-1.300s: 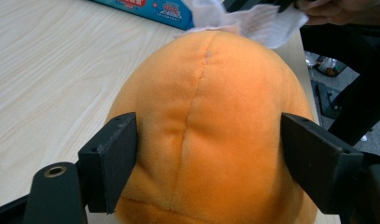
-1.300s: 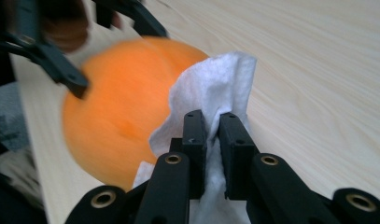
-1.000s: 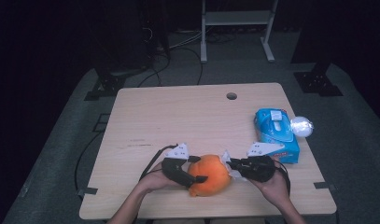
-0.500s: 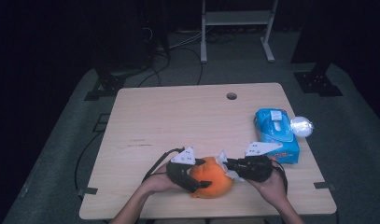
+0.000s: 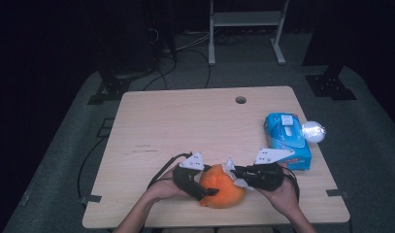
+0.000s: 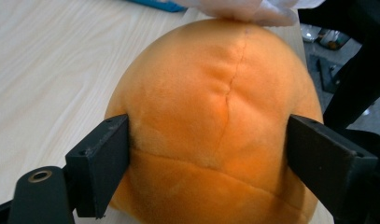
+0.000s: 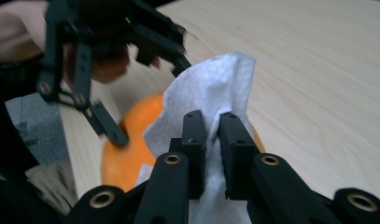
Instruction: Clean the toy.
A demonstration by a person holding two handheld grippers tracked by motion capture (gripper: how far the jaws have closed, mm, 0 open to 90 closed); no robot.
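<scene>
An orange plush ball (image 5: 224,190) lies near the table's front edge. My left gripper (image 5: 210,191) comes in from its left with a jaw on either side of it. In the left gripper view the black pads (image 6: 106,158) touch the sides of the ball (image 6: 215,116). These jaws have just been opening with the ball between them. My right gripper (image 5: 236,172) is shut on a white tissue (image 5: 230,166) and holds it against the ball's top right. In the right gripper view the tissue (image 7: 215,84) stands up between the closed jaws (image 7: 212,126), with the ball (image 7: 131,144) behind it.
A blue pack of wipes (image 5: 287,141) lies at the table's right edge, just behind my right hand. A shiny crumpled ball (image 5: 313,131) sits beside it. The wooden table (image 5: 185,126) has a small hole (image 5: 240,100) near its far edge.
The left gripper's jaws have spread a little around the ball, and the ball has shifted slightly toward the front edge. The right gripper still holds the tissue in about the same place.
</scene>
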